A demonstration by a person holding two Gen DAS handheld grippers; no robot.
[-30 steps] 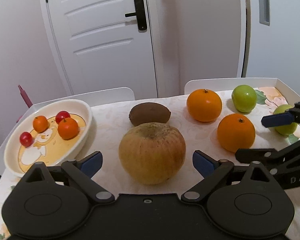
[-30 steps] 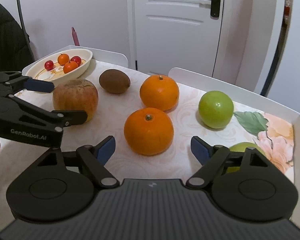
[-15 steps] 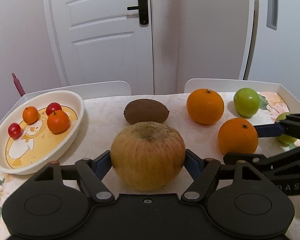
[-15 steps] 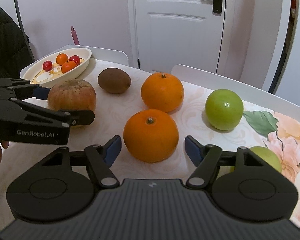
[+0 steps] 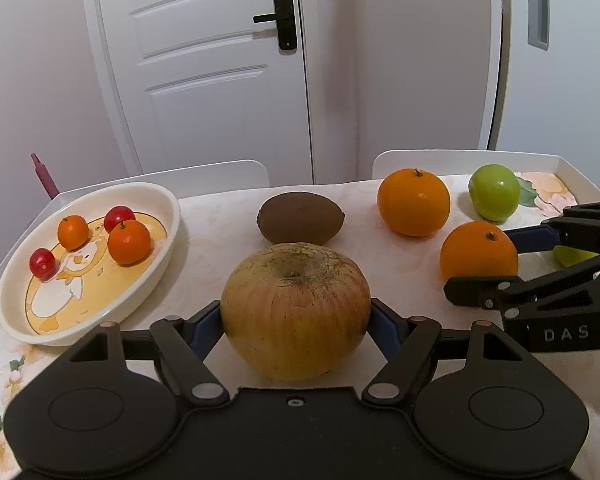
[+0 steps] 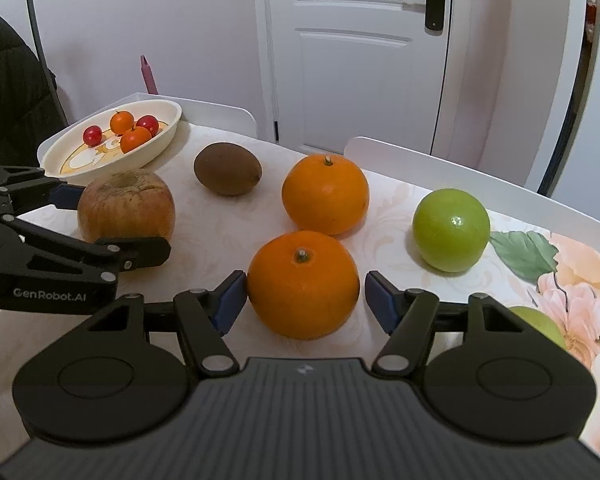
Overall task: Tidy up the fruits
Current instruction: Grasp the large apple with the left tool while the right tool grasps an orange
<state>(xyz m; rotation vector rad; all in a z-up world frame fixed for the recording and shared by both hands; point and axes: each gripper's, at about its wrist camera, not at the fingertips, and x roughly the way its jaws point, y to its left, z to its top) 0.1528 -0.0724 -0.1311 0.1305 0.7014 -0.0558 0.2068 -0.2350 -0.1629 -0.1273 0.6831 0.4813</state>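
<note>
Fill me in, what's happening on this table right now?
A person is sorting fruit with two handheld grippers. The left gripper is shut on the big yellowish apple. The right gripper straddles the nearer orange, its jaws closing; the left pad looks to touch, the right shows a small gap. Both fruits sit on the table. A kiwi, another orange and a green apple wait; the dish holds small fruits.

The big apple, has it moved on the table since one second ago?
No. The big apple keeps its place just in front of the kiwi; only the left tool closed onto its sides.
</note>
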